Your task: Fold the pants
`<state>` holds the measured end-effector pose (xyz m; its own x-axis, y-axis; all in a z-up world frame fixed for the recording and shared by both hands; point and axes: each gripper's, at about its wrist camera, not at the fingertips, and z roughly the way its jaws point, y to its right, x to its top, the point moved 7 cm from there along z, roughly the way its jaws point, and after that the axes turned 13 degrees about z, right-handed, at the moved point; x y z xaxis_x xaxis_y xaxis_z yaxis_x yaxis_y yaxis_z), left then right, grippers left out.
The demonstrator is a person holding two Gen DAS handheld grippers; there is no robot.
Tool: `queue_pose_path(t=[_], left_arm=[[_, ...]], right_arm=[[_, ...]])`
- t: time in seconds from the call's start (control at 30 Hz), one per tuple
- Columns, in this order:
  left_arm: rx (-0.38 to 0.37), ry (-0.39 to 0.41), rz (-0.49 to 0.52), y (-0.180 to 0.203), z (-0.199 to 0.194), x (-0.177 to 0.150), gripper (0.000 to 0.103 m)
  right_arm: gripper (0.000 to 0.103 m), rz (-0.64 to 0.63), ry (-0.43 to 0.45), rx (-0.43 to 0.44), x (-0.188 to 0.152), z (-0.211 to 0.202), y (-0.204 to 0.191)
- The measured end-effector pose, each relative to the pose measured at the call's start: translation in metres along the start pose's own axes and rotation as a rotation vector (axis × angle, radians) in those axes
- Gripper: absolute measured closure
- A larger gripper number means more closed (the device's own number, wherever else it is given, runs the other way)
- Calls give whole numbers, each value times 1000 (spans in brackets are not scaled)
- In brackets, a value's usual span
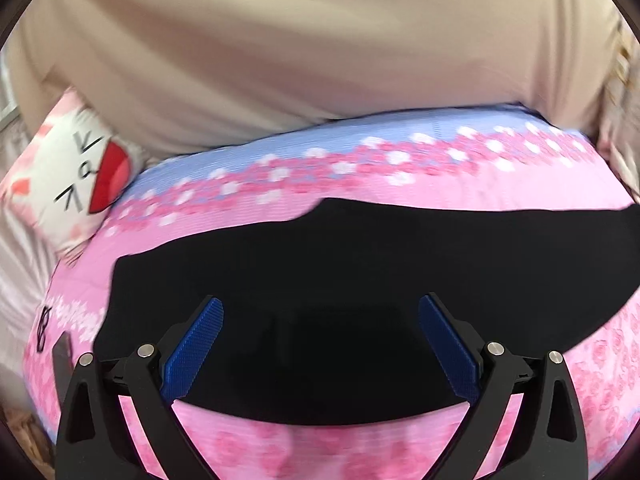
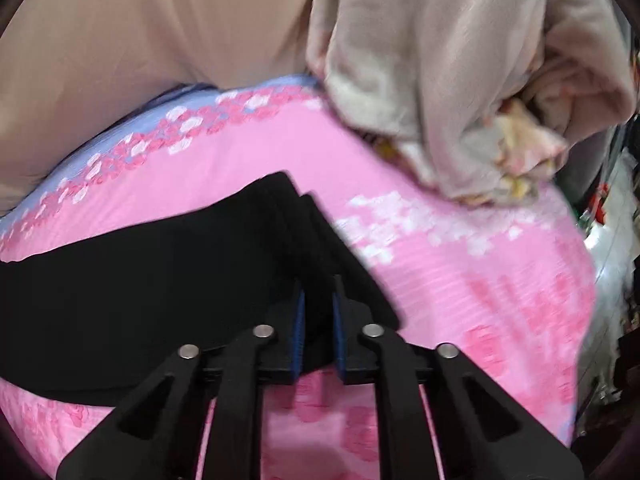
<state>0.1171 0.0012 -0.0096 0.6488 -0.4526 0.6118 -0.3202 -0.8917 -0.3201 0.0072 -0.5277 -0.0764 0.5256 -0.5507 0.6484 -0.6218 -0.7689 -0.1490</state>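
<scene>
Black pants (image 1: 360,264) lie spread across a pink flowered bed cover (image 1: 360,184). My left gripper (image 1: 320,300) hovers over their near part with its blue pads (image 1: 192,356) wide apart and nothing between them. In the right wrist view the pants (image 2: 160,280) reach in from the left and end in a layered, folded corner. My right gripper (image 2: 319,288) is shut on the black fabric at that corner, near the near edge of the cloth. The fabric fills the narrow gap between its pads (image 2: 298,336).
A person in a beige top (image 1: 280,60) stands close behind the bed. A white cat-face pillow (image 1: 76,168) lies at the far left. A crumpled beige blanket (image 2: 440,60) is heaped at the far right. Clutter (image 2: 608,240) shows past the bed's right edge.
</scene>
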Motion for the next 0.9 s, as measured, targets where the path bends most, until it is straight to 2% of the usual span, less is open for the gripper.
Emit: queue_pose_path(t=[0.07, 0.13, 0.2, 0.23, 0.33, 0.37, 0.43, 0.5, 0.53, 0.6, 0.67, 0.7, 0.73, 0.77, 0.8, 0.9], left_arm=[[-31, 6, 24, 20, -1, 6, 7], [-46, 9, 52, 36, -1, 7, 6], [-63, -4, 77, 51, 5, 8, 6], [-63, -17, 85, 57, 8, 7, 6], [-68, -39, 92, 67, 13, 6, 6], [-75, -44, 86, 67, 16, 5, 6], [-90, -65, 75, 70, 23, 0, 6], [-92, -90, 76, 75, 32, -4, 6], [-90, -99, 79, 78, 37, -5, 6], [-87, -110, 83, 84, 41, -8, 6], [-87, -112, 82, 86, 42, -10, 6], [-67, -116, 83, 85, 42, -13, 6], [-50, -118, 85, 83, 42, -14, 6], [-35, -120, 89, 82, 42, -16, 6], [-27, -117, 91, 80, 42, -18, 6], [-34, -115, 82, 77, 45, -20, 6]], right_arm=[[94, 21, 0, 4, 6, -3, 16], [92, 59, -46, 17, 0, 10, 32], [85, 38, -47, 45, -2, 12, 29], [78, 9, -54, 46, -2, 9, 25], [76, 32, 9, 56, 5, -21, 20], [74, 30, 51, 72, 9, -37, 13], [74, 5, 69, 127, 15, -51, -9], [75, -62, 21, 192, 17, -42, -48], [76, -90, -4, 198, 16, -30, -61], [76, -128, -58, 178, 15, 2, -79], [79, -147, -100, 61, 20, 47, -67], [79, -125, -98, 81, 26, 59, -58], [86, -67, -112, 110, 31, 59, -51], [86, -2, -133, 112, 36, 55, -45], [84, 13, -103, 96, 40, 44, -44], [67, -76, -53, 112, 34, 23, -62]])
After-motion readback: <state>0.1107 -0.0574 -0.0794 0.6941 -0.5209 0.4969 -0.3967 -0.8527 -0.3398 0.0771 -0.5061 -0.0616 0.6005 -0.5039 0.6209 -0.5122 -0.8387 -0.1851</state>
